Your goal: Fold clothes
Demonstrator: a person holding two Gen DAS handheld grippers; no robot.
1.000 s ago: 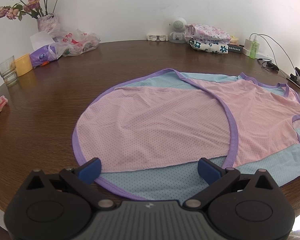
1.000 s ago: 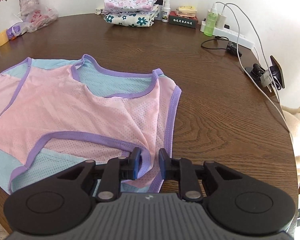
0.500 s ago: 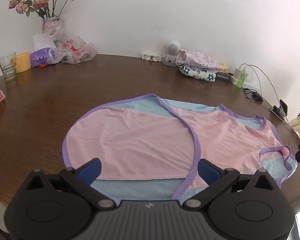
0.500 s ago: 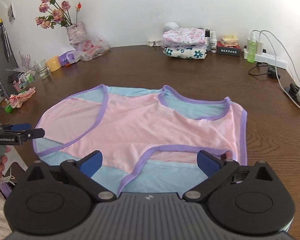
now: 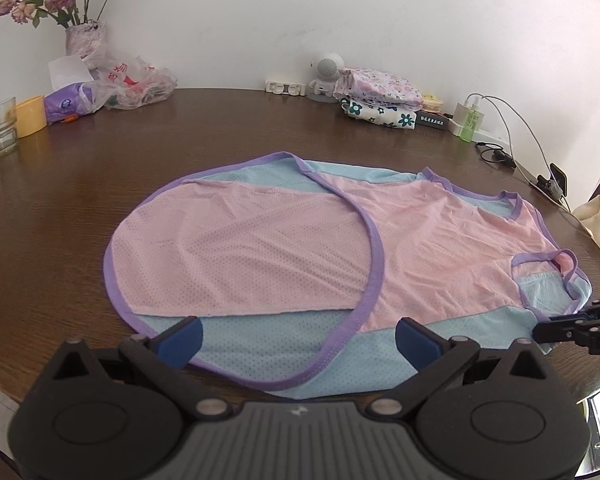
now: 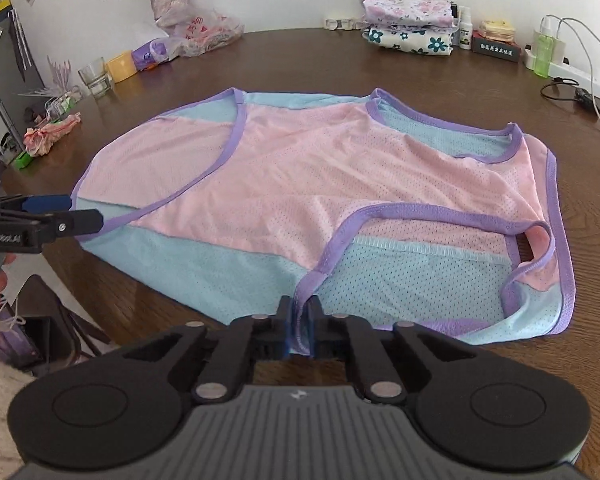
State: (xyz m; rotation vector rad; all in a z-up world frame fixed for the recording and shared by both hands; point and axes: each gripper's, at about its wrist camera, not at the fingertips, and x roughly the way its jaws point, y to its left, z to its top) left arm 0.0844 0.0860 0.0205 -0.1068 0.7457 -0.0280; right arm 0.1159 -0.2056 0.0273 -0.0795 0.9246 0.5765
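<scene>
A pink and light-blue mesh vest with purple trim point(image 5: 260, 248) lies spread flat on the round brown table point(image 5: 80, 208). My left gripper point(image 5: 298, 338) hovers open over the vest's near blue hem, nothing between its blue pads. In the right wrist view it shows at the left edge point(image 6: 66, 211), beside the vest's point(image 6: 320, 168) rounded bottom. My right gripper point(image 6: 300, 316) is shut on a fold of purple trim and blue mesh at the near edge, below the armhole. Its dark fingers point(image 5: 572, 320) show at the right in the left wrist view.
A stack of folded floral clothes point(image 6: 408, 20) stands at the back by the wall. Near it are a green bottle point(image 6: 544, 50), a power strip and cables. A vase of flowers point(image 5: 86, 40), a plastic bag, a yellow cup and a glass point(image 5: 0, 126) sit at the back left.
My right gripper let go of the vest's shoulder corner, opened wide, shifted left along the near edge and closed on the purple trim. The left gripper drew back a little, still open.
</scene>
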